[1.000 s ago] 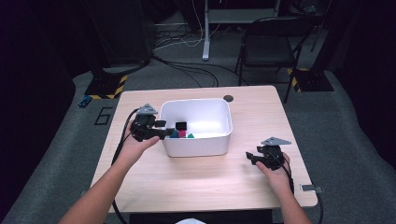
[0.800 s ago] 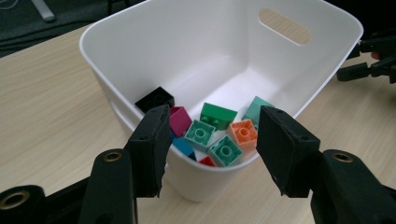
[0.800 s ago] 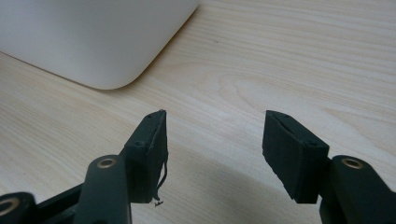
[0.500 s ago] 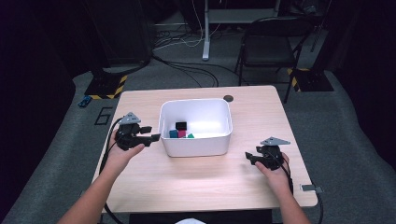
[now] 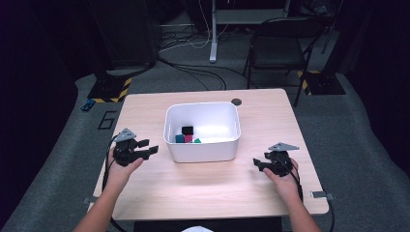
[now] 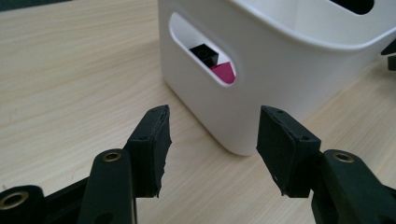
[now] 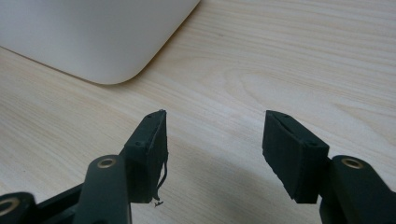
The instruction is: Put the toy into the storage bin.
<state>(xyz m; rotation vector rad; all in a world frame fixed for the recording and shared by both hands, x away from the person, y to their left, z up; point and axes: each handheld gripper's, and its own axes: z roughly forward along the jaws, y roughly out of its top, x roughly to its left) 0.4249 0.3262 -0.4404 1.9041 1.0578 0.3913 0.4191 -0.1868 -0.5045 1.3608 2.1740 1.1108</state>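
A white bin (image 5: 203,152) stands mid-table and holds a black block (image 5: 187,130), a blue block (image 5: 180,138), a magenta block (image 5: 188,139) and a green block (image 5: 197,141). My left gripper (image 5: 152,150) is low over the table just left of the bin, open and empty, pointing at its side. In the left gripper view the jaws (image 6: 212,140) frame the bin's corner (image 6: 289,70); its handle slot shows the black block (image 6: 205,52) and the magenta block (image 6: 223,72). My right gripper (image 5: 257,164) rests right of the bin, open and empty (image 7: 212,149), with the bin's corner (image 7: 93,37) ahead.
The wooden table (image 5: 203,188) has bare wood in front of the bin and on both sides. A small dark round spot (image 5: 236,102) lies behind the bin. Beyond the table stand a folding chair (image 5: 278,48) and floor cables (image 5: 193,43).
My left gripper has drawn back from the bin's left rim, moving left and down to the table beside the bin. The right gripper has stayed put.
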